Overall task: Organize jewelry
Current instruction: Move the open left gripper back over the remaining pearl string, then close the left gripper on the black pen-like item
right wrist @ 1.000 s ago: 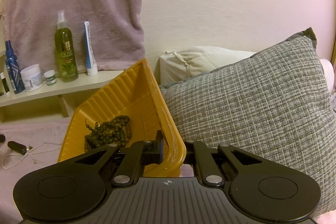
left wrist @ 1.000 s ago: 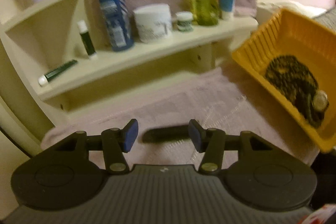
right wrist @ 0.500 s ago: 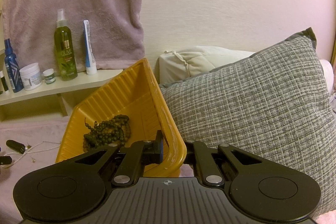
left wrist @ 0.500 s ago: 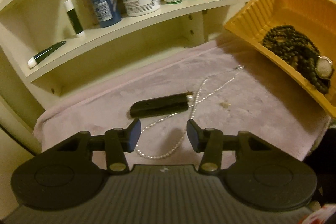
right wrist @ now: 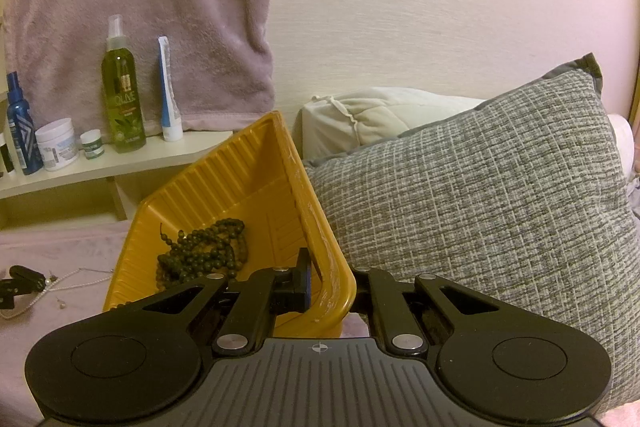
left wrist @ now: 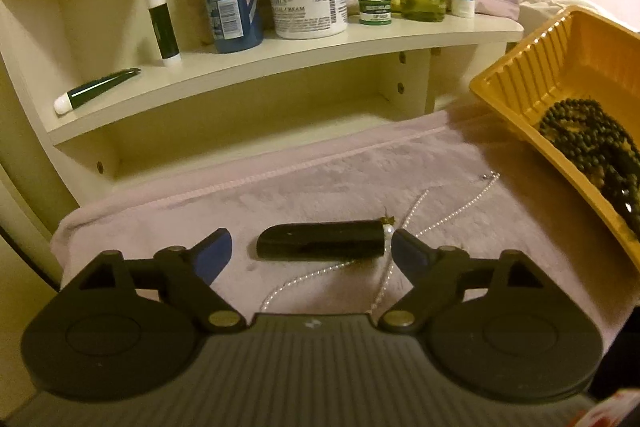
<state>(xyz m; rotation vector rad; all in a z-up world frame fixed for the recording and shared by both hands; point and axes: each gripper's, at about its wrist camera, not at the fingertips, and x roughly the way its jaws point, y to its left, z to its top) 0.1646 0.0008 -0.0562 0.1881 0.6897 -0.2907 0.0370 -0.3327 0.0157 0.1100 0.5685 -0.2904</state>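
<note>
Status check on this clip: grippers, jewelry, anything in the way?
Left gripper opening, empty, over black clip and pearl necklace. Right gripper shut on yellow tray rim; bead strand inside. Nothing in the way.

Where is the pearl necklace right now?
In the left wrist view the pearl necklace lies on the pink towel, looped past the black case, left of the yellow tray.

Ribbed glossy yellow plastic tray [right wrist: 224, 183]; matt dark bead strand [right wrist: 204, 251]; fuzzy mauve towel [left wrist: 360, 183]; glossy black clip [left wrist: 320, 245]; painted cream shelf [left wrist: 280, 63]; coarse woven grey cushion [right wrist: 480, 195].
</note>
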